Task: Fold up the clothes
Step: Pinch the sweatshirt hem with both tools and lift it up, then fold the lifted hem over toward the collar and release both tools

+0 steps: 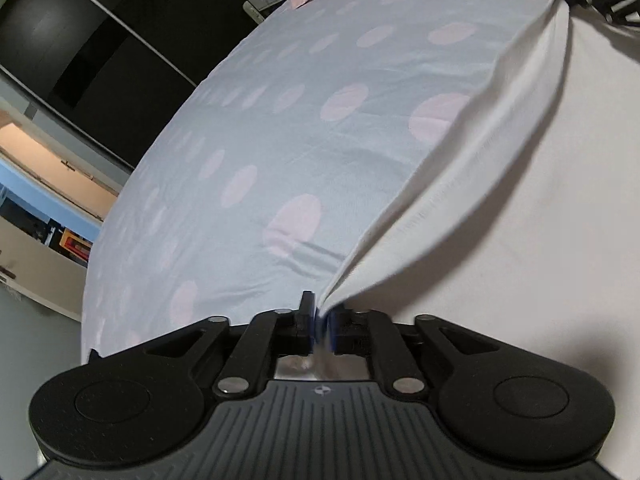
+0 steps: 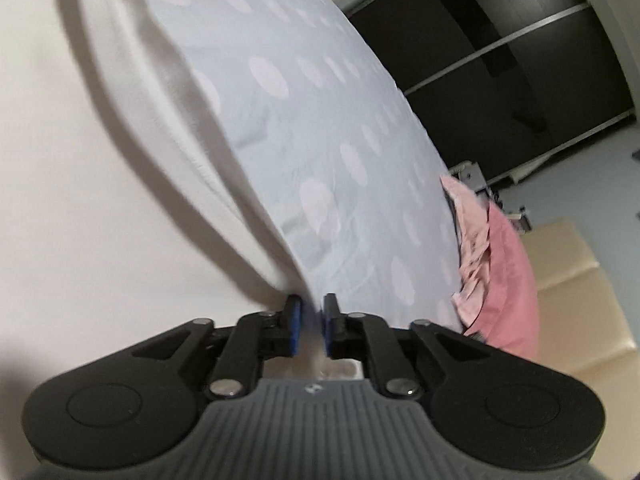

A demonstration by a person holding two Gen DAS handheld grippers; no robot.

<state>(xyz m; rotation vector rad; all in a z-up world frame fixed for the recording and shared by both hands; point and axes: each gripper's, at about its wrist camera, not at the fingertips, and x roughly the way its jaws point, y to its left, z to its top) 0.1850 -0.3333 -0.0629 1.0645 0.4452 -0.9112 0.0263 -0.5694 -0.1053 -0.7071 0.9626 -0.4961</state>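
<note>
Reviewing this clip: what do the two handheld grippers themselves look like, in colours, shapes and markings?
The left gripper and the right gripper look alike: black linkage arms with silver pivot pins, two round black housings at the sides, blue pads on the fingers, and a grey ribbed body bearing a small round black-and-white mark. No cables, sleeves or hands show in either view.

Garment (image 1: 500, 184): plain white. Bed sheet (image 1: 248, 128): pale blue with pale pink dots. Pillow (image 2: 514, 280): pink. Wardrobe doors (image 2: 500, 80): black. Gripper pads (image 2: 295, 328): blue on black fingers.
</note>
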